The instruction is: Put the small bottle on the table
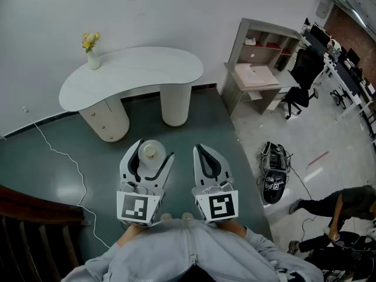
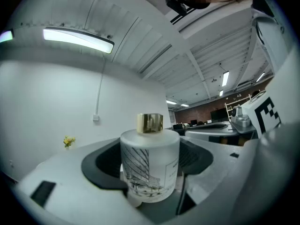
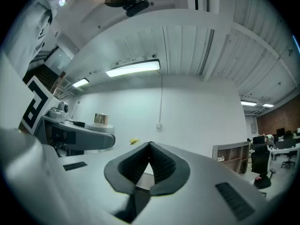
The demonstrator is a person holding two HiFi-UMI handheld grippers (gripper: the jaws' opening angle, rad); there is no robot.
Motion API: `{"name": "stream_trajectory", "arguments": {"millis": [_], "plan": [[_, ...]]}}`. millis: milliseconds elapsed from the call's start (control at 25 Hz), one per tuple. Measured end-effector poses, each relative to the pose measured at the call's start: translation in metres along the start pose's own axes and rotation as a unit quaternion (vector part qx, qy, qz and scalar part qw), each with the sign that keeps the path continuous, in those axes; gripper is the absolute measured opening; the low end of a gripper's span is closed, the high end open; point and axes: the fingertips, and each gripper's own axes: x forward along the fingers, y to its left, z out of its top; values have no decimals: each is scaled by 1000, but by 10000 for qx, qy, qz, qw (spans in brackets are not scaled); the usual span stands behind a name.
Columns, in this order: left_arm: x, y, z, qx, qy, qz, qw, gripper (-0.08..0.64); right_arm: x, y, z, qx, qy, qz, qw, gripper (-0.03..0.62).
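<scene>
The small bottle (image 1: pixel 151 151) is frosted white with a gold cap and stands upright between the jaws of my left gripper (image 1: pixel 156 148), which is shut on it. The left gripper view shows the bottle (image 2: pixel 150 165) close up, a line drawing printed on its side and dark pads on both flanks. My right gripper (image 1: pixel 200 150) hangs beside it, shut and empty, its tips touching (image 3: pixel 150 146). Both grippers are held over the green floor, short of the white curved table (image 1: pixel 135 72). At the table's left end stands a vase of yellow flowers (image 1: pixel 91 50).
A grey shelf desk (image 1: pixel 258 69) and a black office chair (image 1: pixel 299 81) stand to the right. A white cable (image 1: pixel 64 157) runs across the floor at left. Black gear (image 1: pixel 273 175) lies at right, near a person (image 1: pixel 335 207). Lower left is a dark wooden railing (image 1: pixel 29 216).
</scene>
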Motion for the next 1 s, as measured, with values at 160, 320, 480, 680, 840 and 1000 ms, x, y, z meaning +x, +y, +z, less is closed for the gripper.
{"name": "stream_trajectory", "arguments": {"millis": [160,320,480,680,840,1000], "plan": [[6,-8,5,-74,-349,-14,9994,334,-7,-11,-3,-35,-6,-18,10000,26],[8,-13,4,75,-144,28,9999,334,-11,-17,-2,-78,-43,-17,10000,26],[11,-28,11,-14,-378,9,9993,334,-16,-26,4,-121,-165,65,9998,26],[14,-38,11,-45,-329,118,9994,334,-22,-36,6,22,-321,173,9993,26],[26,-40,9,13,-277,68,9996,334,-15,-42,1,-48,-285,195,9994,26],[45,-34,6,-20,-325,9,9995,334,2,-51,-10,-72,-136,178,9997,26]]}}
